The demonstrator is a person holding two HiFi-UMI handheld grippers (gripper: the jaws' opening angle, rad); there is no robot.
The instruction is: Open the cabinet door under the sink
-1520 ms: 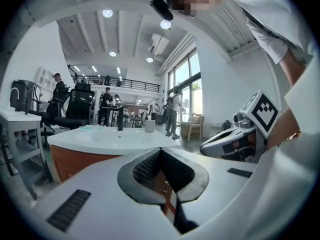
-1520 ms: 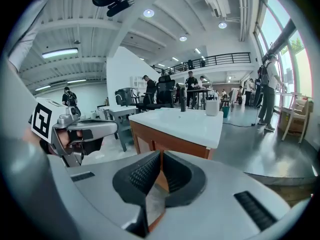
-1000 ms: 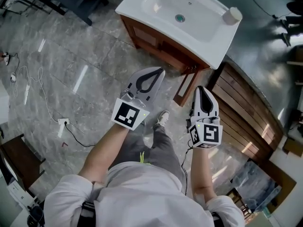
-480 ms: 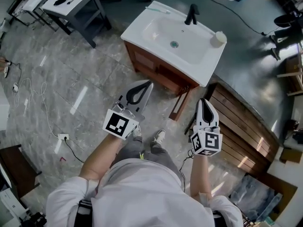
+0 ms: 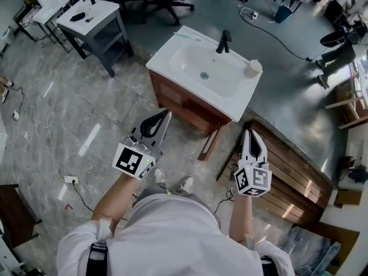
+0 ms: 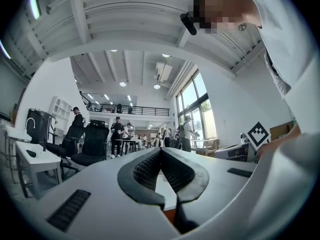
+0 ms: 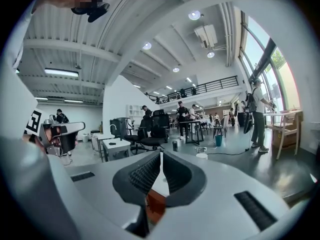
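In the head view the white basin point(image 5: 198, 68) sits on a brown wooden cabinet point(image 5: 181, 103). One cabinet door point(image 5: 210, 142) stands swung out from the cabinet's right front, seen edge-on. My left gripper point(image 5: 167, 113) hangs just in front of the cabinet, apart from it, jaws shut on nothing. My right gripper point(image 5: 248, 132) is right of the open door, also shut and empty. The left gripper point(image 6: 161, 151) and the right gripper point(image 7: 160, 156) each show ribbed pads meeting at the tip in their own views, with the room beyond.
A black faucet point(image 5: 223, 41) and a white cup point(image 5: 252, 68) stand on the basin. A grey side table point(image 5: 95, 25) is at the upper left. A slatted wooden platform point(image 5: 287, 163) lies to the right. Cables point(image 5: 34, 119) trail on the left floor. People and office chairs point(image 7: 150, 126) fill the far room.
The view has pulled back from the sink, so both grippers now sit farther from the cabinet. Both stay shut. The door remains swung out.
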